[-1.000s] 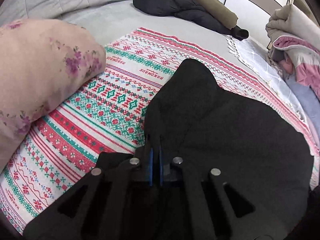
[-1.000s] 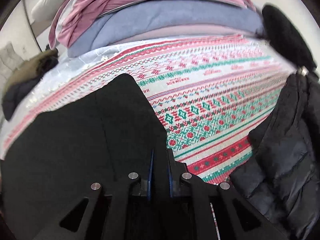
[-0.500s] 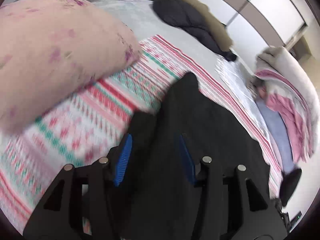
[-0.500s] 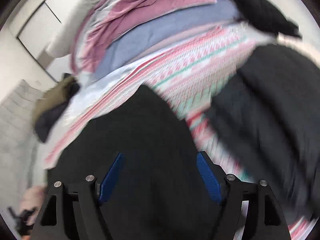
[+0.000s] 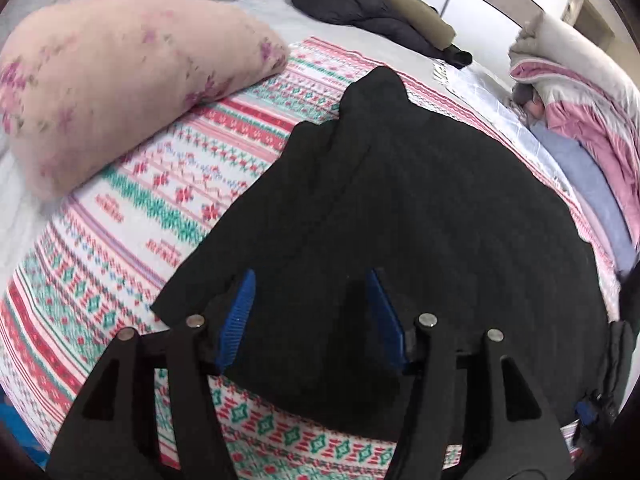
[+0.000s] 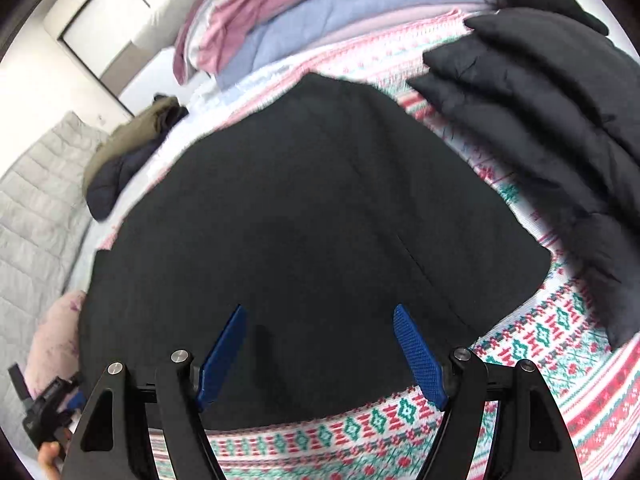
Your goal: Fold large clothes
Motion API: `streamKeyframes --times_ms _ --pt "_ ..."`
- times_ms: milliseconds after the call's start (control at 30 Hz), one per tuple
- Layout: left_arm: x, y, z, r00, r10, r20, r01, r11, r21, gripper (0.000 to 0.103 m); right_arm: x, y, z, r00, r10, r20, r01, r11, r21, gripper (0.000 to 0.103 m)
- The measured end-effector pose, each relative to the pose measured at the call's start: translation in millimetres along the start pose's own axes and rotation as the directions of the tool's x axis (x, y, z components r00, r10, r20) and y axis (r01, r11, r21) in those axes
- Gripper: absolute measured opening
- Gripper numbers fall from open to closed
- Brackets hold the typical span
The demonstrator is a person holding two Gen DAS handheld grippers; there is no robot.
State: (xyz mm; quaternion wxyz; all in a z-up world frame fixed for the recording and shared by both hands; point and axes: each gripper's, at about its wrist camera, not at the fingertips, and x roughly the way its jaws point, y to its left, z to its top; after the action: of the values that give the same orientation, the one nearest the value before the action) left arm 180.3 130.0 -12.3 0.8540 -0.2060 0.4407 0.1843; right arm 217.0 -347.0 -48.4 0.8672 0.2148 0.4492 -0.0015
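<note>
A large black garment (image 5: pixel 420 220) lies spread flat on a red, green and white patterned blanket (image 5: pixel 168 208). It also fills the middle of the right wrist view (image 6: pixel 312 220). My left gripper (image 5: pixel 310 280) is open and empty, hovering above the garment's near left edge. My right gripper (image 6: pixel 318 314) is open and empty, hovering above the garment's near edge. Both sets of blue pads stand wide apart.
A pink floral pillow (image 5: pixel 120 92) lies left of the garment. A dark and olive jacket heap (image 5: pixel 376 12) lies at the far side. A pile of pink and blue bedding (image 6: pixel 320 12) is stacked behind. A black puffer jacket (image 6: pixel 560 128) lies to the right.
Both grippers were shut on the black garment's edge one second ago. They have opened, let it go and lifted back, and the garment now lies flat.
</note>
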Motion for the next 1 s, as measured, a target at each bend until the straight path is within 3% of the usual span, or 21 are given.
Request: streamKeyframes --times_ms 133,333,467,533,600,700,800,867,900,933,1000 --pt "11 -2 0 0.999 0.040 -0.012 -0.040 0.999 0.018 0.059 5 7 8 0.999 -0.047 -0.012 0.047 0.998 -0.048 0.077" --pt "22 -4 2 0.996 0.085 -0.036 -0.084 0.996 0.023 0.059 15 -5 12 0.999 -0.010 -0.050 0.011 1.000 0.017 0.077" --pt "22 -2 3 0.996 0.080 -0.032 -0.079 0.997 0.022 0.059 11 4 5 0.998 -0.053 -0.028 0.052 0.997 -0.053 0.077" --pt "15 -2 3 0.996 0.082 -0.021 -0.081 0.997 0.018 0.059 4 4 5 0.999 -0.037 -0.007 0.037 0.998 -0.047 0.077" --pt "1 -2 2 0.997 0.078 0.005 -0.078 0.997 0.007 0.059 -18 -10 1 0.999 0.037 0.026 -0.038 0.999 0.037 0.078" --pt "-23 -11 -7 0.998 0.017 0.058 -0.018 1.000 0.016 0.059 -37 -44 -10 0.992 0.116 0.041 -0.122 0.973 0.195 0.082" --pt "-36 -47 -24 0.991 -0.131 0.031 0.125 0.981 0.146 0.059 -30 -75 -21 0.986 0.167 -0.014 -0.149 0.911 0.384 0.082" --pt "-40 -73 -38 0.983 -0.186 -0.003 0.181 0.957 0.228 0.059 -18 -83 -29 0.961 0.268 -0.073 -0.204 0.859 0.469 0.082" --pt "-43 -87 -46 0.977 -0.213 -0.016 0.210 0.940 0.269 0.059 -14 -83 -33 0.937 0.340 -0.079 -0.260 0.829 0.495 0.082" --pt "-44 -98 -52 0.971 -0.237 -0.031 0.235 0.924 0.300 0.060 -13 -80 -35 0.928 0.363 -0.082 -0.277 0.822 0.497 0.082" --pt "-44 -121 -65 0.958 -0.278 -0.072 0.285 0.889 0.358 0.060 -12 -73 -35 0.944 0.318 -0.086 -0.246 0.853 0.460 0.082"
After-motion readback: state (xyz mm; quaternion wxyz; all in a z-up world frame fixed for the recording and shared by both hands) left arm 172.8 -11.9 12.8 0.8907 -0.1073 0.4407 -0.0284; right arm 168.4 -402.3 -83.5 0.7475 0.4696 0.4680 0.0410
